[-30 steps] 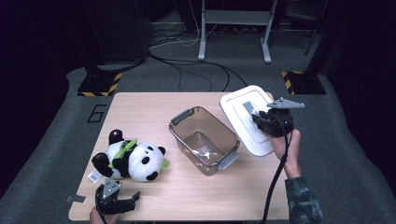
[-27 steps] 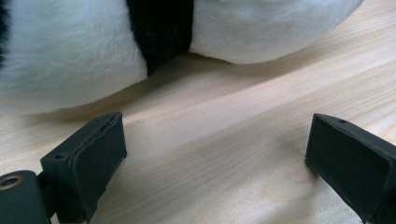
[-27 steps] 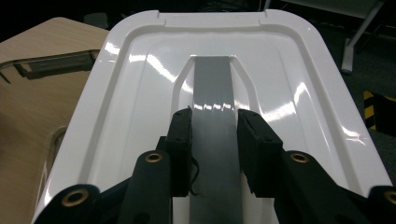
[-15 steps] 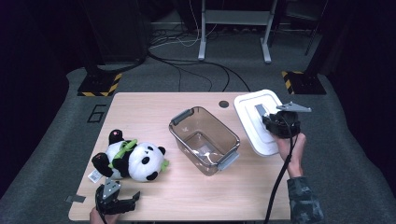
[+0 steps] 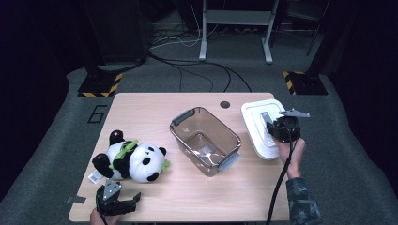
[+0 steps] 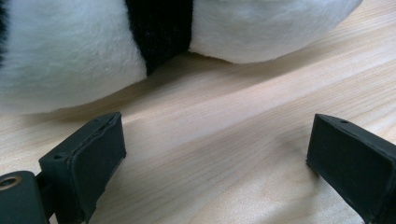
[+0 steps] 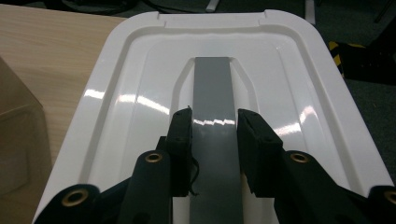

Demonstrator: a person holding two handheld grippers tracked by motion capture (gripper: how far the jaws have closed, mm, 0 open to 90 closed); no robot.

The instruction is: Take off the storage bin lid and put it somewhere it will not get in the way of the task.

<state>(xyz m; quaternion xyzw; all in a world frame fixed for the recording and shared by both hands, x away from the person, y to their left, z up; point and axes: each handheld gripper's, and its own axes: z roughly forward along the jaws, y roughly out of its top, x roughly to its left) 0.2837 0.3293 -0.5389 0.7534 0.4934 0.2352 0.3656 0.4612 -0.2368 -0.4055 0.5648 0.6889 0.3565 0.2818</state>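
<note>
A white lid [image 5: 253, 116] with a grey handle strip [image 7: 212, 84] is at the table's right edge, beside the clear plastic box [image 5: 187, 117]. My right gripper [image 5: 268, 123] is shut on that handle, a pad pressing on each side of the strip [image 7: 214, 125]. Whether the lid [image 7: 140, 93] rests on the table I cannot tell. A black and white plush panda [image 5: 133, 161] lies at the front left. Just in front of it on the table my left gripper [image 5: 118, 199] stands wide open with bare wood between its jaws [image 6: 215, 154], a little short of the panda's belly [image 6: 70, 51].
The clear box stands open in the middle of the wooden table [image 5: 155, 110], its corner [image 7: 18, 140] close to the lid's left side. A small dark round spot [image 5: 225, 104] is at the back edge. Cables and stands lie on the floor behind.
The right gripper has carried the lid to the right and downward, away from the box toward the table's right edge. The left gripper and the panda have stayed where they were.
</note>
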